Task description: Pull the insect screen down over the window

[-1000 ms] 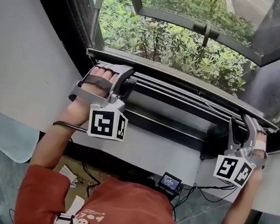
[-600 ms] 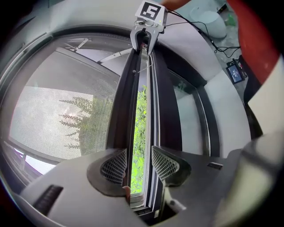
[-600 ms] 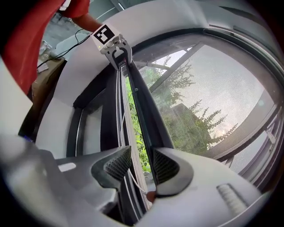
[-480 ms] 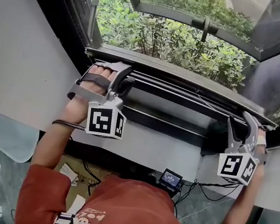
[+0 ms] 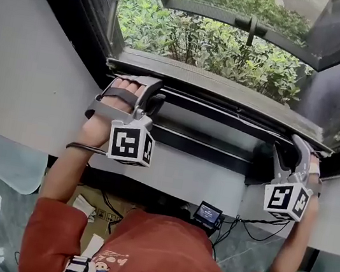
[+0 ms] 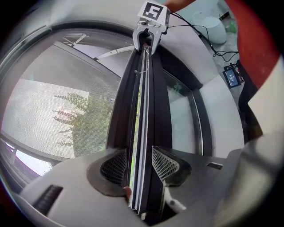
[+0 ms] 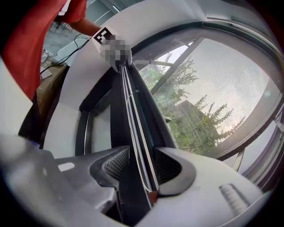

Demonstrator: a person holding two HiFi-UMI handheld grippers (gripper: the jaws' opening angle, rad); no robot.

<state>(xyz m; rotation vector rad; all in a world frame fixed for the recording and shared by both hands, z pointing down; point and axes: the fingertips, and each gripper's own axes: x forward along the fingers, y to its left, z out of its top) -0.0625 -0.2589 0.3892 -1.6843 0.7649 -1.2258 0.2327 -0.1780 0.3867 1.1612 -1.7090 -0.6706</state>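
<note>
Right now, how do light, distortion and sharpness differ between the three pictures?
Head view: the bushes outside are bright in daylight, the room below is dim, and the white wall looks bent. Left gripper view: strong fisheye with dark corners; the screen bar is sharp. Right gripper view: the same bend; the mesh glows pale and washes out the trees behind it.

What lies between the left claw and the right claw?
Only the insect screen's bar, in the left gripper view: left claw holds it; right claw, jaws just been opening, straddles it.
</note>
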